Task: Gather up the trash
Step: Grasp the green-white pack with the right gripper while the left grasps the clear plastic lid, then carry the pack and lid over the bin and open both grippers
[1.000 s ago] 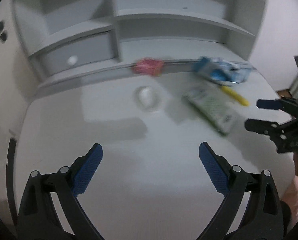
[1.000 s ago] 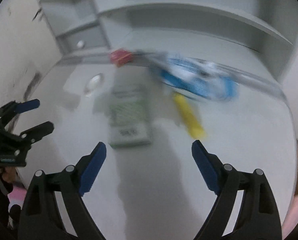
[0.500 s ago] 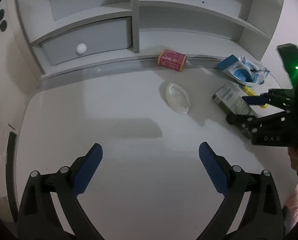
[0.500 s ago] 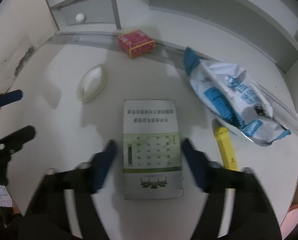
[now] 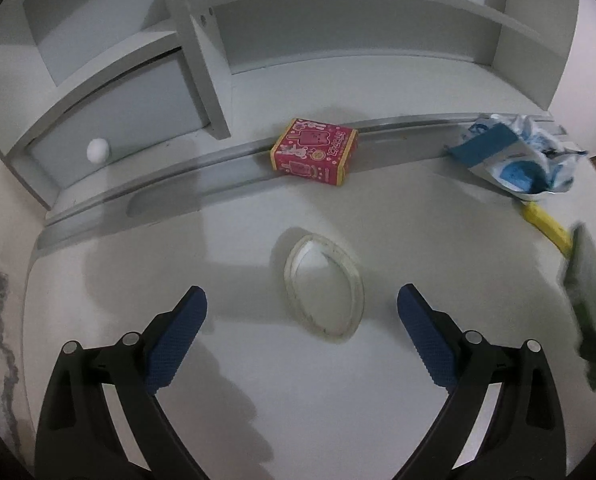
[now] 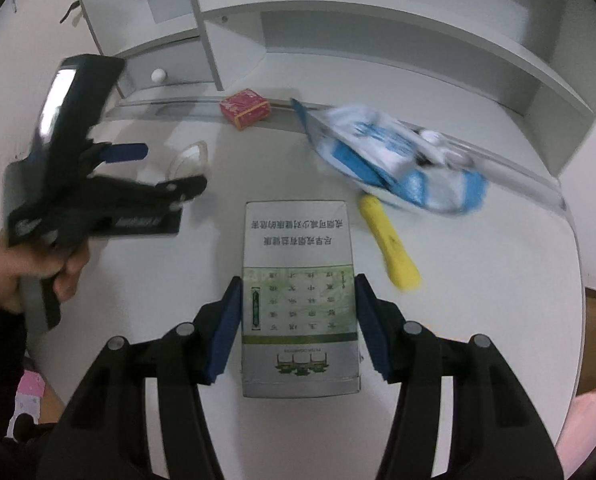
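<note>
**Right tongs clamped on flat box; left tongs wide over the ring**

Setting: white table with a rounded front edge, backed by a grey-white shelf unit (image 5: 201,60) with a small drawer at the table's back-left corner.

Left wrist view. Left gripper (image 5: 302,312) stands wide, nothing between the pads. A whitish oval ring (image 5: 324,286), perhaps a tape roll or lid, lies flat on the table just ahead of the fingertips and slightly toward the right finger, long axis running roughly away from the camera. A red carton (image 5: 314,152) sits against the rail at the back edge. A blue-and-white bag (image 5: 518,156) lies crumpled toward the back-right corner, with a yellow stick-shaped item (image 5: 546,222) just in front of it. At the right rim a blurred green-white slab is visible, probably the box in the other tongs.

Right wrist view. Right gripper (image 6: 298,320) has just been closing; its pads now sit against the two long sides of a flat green-and-white box (image 6: 298,280), printed face up, long axis in line with the fingers. Grip is at the near half; the far end projects toward the back edge. Whether the box is off the table, I cannot tell.

Judgement: the ring is plainly the left hand's next piece, nearer to it than to the right. Straddling its short axis looks the easier closure.
</note>
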Available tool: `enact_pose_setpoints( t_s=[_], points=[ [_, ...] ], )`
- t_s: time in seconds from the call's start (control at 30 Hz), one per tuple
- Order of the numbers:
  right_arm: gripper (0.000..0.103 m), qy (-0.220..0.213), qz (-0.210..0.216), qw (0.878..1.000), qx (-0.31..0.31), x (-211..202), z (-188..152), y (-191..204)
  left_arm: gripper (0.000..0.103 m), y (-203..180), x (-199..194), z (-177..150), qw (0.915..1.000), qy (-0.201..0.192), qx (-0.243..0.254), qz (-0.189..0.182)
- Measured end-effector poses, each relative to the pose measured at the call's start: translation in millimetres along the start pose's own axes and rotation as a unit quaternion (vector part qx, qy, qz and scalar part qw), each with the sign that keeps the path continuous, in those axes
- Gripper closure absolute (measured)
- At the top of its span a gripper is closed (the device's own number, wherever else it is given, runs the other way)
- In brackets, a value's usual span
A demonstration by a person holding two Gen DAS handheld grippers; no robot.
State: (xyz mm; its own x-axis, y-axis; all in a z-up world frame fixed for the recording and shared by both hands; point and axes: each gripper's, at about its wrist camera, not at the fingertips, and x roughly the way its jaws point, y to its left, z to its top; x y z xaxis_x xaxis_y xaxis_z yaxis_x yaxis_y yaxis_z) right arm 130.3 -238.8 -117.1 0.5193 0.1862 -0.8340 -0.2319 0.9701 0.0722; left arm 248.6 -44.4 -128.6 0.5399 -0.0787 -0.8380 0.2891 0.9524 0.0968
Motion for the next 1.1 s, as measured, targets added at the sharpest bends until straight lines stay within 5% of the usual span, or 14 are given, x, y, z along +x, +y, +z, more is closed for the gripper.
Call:
enact_pose_setpoints(
  t_s=[0.1, 0.27, 0.43, 0.63, 0.8, 0.93, 1.1],
  points=[
    [0.048, -0.007, -0.003, 1.0, 0.021, -13.7, -16.5, -13.2, 0.016, -2.3, 3.5, 1.2, 0.9999, -0.002, -0.006, -0.009],
    [0.048, -0.022, -0.014, 0.998, 0.066, -43.1, -52.4, -47.0, 0.065, 0.5, -3.0, -0.7, 0.9994, -0.009, -0.027, -0.02],
    [0.048, -0.041, -0.038, 0.991, 0.125, -78.9, -94.2, -90.4, 0.066, -24.4, -23.8, -5.8, 0.9985, -0.023, -0.031, -0.039],
    [0.048, -0.074, -0.086, 0.968, 0.225, -135.4, -171.1, -155.2, 0.066, -145.2, -81.9, -11.1, 0.9873, -0.071, 0.049, -0.133],
    [0.048, -0.096, -0.148, 0.934, 0.312, -182.6, -257.7, -205.9, 0.066, -281.0, -132.3, -32.6, 0.9532, -0.099, 0.158, -0.238],
    [0.048, -0.102, -0.183, 0.898, 0.386, -208.0, -330.9, -234.4, 0.066, -395.5, -163.4, -72.7, 0.9087, -0.093, 0.252, -0.32],
    [0.048, -0.101, -0.223, 0.841, 0.483, -233.5, -434.9, -260.8, 0.066, -499.2, -179.3, -134.1, 0.859, -0.066, 0.343, -0.375]
  ],
)
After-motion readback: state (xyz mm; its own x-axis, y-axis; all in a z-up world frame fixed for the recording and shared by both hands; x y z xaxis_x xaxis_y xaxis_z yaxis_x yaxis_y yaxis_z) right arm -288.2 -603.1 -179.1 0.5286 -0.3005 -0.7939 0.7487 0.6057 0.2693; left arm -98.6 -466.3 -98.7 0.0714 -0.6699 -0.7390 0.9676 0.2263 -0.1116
